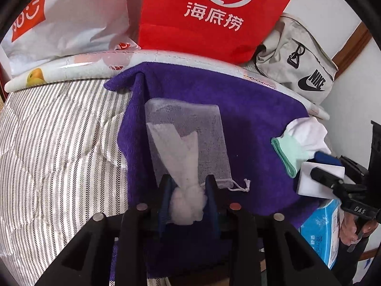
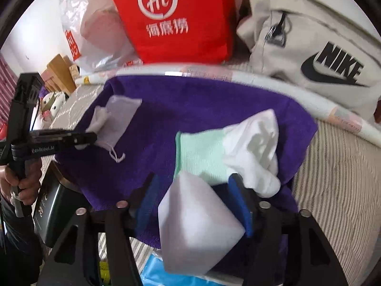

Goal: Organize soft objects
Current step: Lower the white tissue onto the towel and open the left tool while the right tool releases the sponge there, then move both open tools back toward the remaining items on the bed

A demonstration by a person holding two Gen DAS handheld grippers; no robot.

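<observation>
A purple towel (image 1: 250, 128) lies spread on the striped bed; it also shows in the right wrist view (image 2: 202, 100). On it lies a white mesh drawstring pouch (image 1: 204, 128) with a crumpled white tissue (image 1: 183, 162) poking from its mouth. My left gripper (image 1: 187, 190) is shut on the tissue. A white and mint-green glove (image 2: 226, 150) lies on the towel's right part. My right gripper (image 2: 193, 186) is shut on a white sponge block (image 2: 195, 226), held just in front of the glove. The pouch also shows in the right wrist view (image 2: 119, 119).
A red shopping bag (image 1: 214, 16), a white plastic bag (image 1: 71, 16) and a grey Nike bag (image 2: 309, 47) stand behind the towel. A rolled sheet (image 1: 71, 69) lies along the back. A blue tissue pack (image 1: 321, 228) sits at lower right. Striped bedding (image 1: 59, 155) spreads left.
</observation>
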